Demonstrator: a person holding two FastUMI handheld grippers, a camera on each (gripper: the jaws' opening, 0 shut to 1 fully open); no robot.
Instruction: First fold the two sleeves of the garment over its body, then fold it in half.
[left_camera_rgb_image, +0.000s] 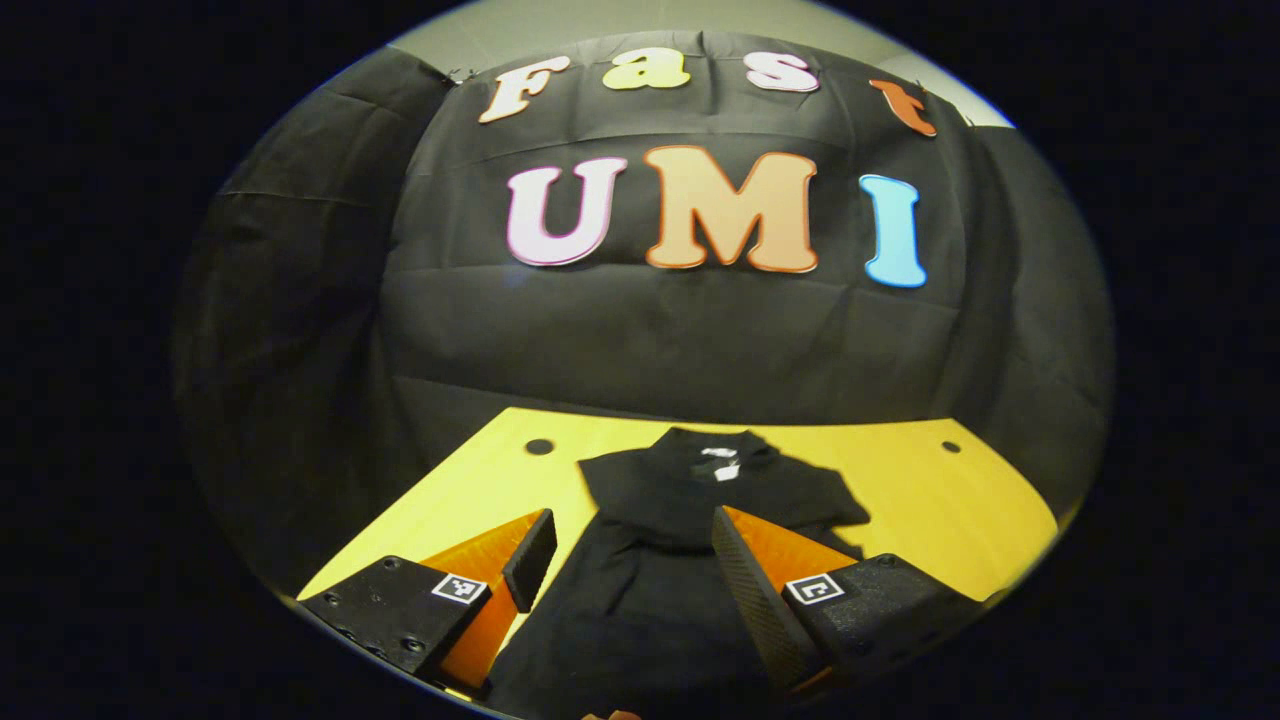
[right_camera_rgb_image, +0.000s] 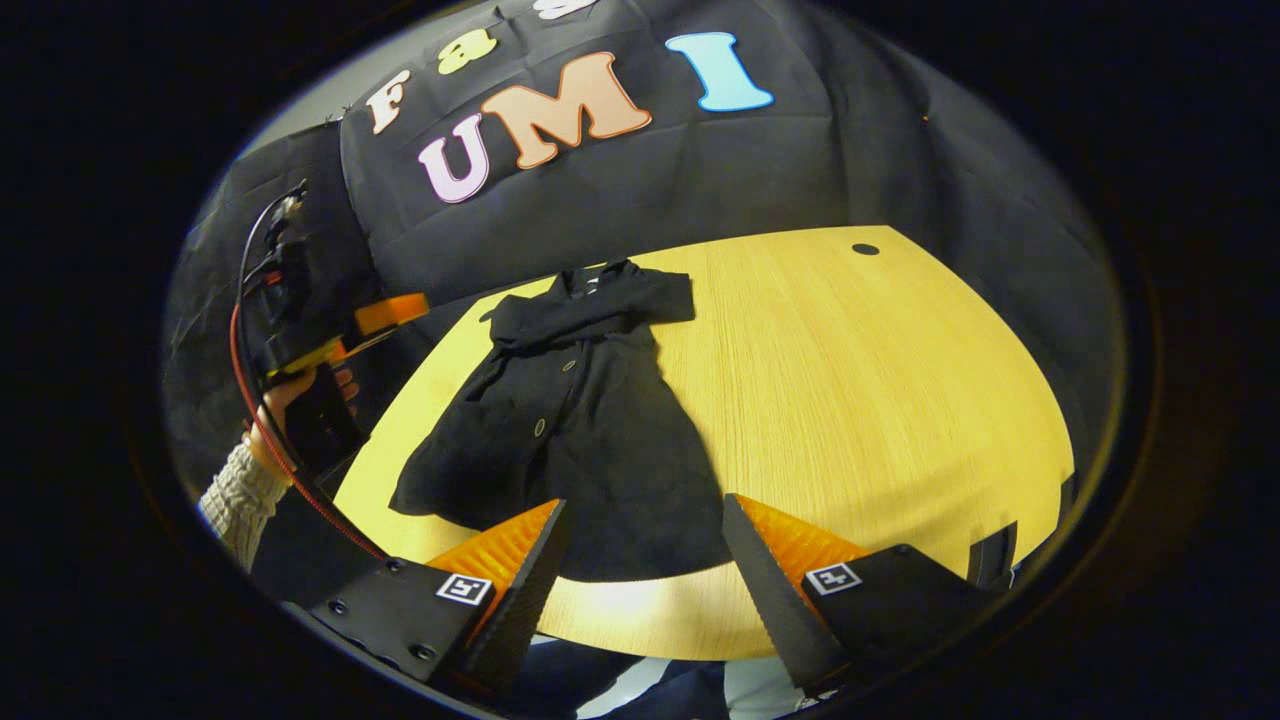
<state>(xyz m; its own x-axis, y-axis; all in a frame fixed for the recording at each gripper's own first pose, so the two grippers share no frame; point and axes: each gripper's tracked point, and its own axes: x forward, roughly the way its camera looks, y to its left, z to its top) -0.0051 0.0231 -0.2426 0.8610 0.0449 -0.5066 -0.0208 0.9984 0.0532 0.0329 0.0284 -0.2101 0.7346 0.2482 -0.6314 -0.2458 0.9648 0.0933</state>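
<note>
A black buttoned garment (right_camera_rgb_image: 580, 430) lies flat on the yellow wooden table (right_camera_rgb_image: 850, 400), collar at the far side, hem toward the near edge. Both sleeves lie folded across its chest (right_camera_rgb_image: 600, 305). In the left gripper view the same garment (left_camera_rgb_image: 680, 540) runs from the collar down between my fingers. My left gripper (left_camera_rgb_image: 635, 560) hangs open above the garment's lower body, holding nothing. My right gripper (right_camera_rgb_image: 645, 570) is open above the hem near the table's front edge, empty. The left gripper (right_camera_rgb_image: 340, 335), held by a hand in a knit sleeve, also appears at the far left of the right gripper view.
The table has small dark holes (right_camera_rgb_image: 865, 249) (left_camera_rgb_image: 539, 446) near its far corners. Black cloth walls (left_camera_rgb_image: 650, 340) close in behind and beside the table. Bare tabletop stretches to the right of the garment (right_camera_rgb_image: 900, 420).
</note>
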